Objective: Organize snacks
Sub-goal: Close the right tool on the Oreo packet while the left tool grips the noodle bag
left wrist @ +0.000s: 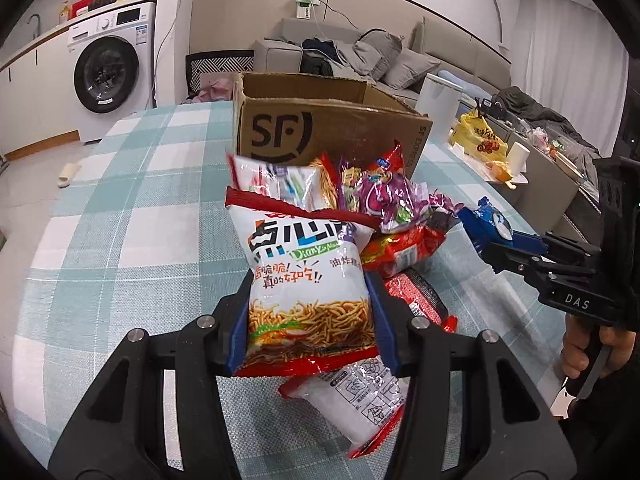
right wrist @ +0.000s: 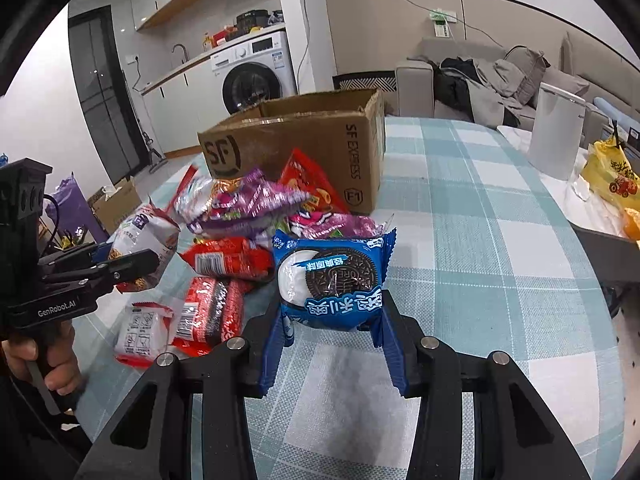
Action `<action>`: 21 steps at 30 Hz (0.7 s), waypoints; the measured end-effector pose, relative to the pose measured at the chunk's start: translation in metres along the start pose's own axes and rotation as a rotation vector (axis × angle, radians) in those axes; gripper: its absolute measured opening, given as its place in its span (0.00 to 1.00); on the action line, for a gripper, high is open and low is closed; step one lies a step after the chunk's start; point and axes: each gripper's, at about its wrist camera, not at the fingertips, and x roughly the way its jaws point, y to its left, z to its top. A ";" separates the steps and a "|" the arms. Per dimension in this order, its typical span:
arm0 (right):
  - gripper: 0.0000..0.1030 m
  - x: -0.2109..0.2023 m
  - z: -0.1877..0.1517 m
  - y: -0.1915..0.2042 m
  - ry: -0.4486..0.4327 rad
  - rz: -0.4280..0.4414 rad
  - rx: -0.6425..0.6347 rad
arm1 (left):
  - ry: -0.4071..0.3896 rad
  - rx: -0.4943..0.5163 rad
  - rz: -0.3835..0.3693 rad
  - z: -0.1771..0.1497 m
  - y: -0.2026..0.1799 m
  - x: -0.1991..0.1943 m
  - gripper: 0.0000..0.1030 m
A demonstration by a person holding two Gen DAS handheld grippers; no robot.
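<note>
My left gripper (left wrist: 308, 304) is shut on a white and red noodle-snack bag (left wrist: 304, 280) and holds it above the table. It also shows in the right wrist view (right wrist: 144, 236). My right gripper (right wrist: 332, 320) is shut on a blue Oreo packet (right wrist: 332, 276), which shows at the right of the left wrist view (left wrist: 486, 226). A pile of snack packs (right wrist: 244, 208) lies in front of an open cardboard SF box (left wrist: 320, 128), which also shows in the right wrist view (right wrist: 304, 140).
The table has a teal checked cloth (right wrist: 480, 240). A white-and-red pack (left wrist: 360, 404) lies under my left gripper. A white cylinder (right wrist: 556, 136) and a yellow bag (right wrist: 612, 176) stand at the right. A washing machine (left wrist: 108, 76) and a sofa (left wrist: 360, 56) are behind.
</note>
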 end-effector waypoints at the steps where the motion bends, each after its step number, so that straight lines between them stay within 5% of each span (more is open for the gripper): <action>1: 0.43 -0.002 0.001 0.000 -0.009 0.000 -0.002 | -0.004 -0.003 -0.001 0.001 0.000 -0.002 0.47; 21: 0.43 -0.030 0.029 0.014 -0.119 0.030 -0.031 | -0.109 0.028 0.014 0.039 -0.016 -0.043 0.47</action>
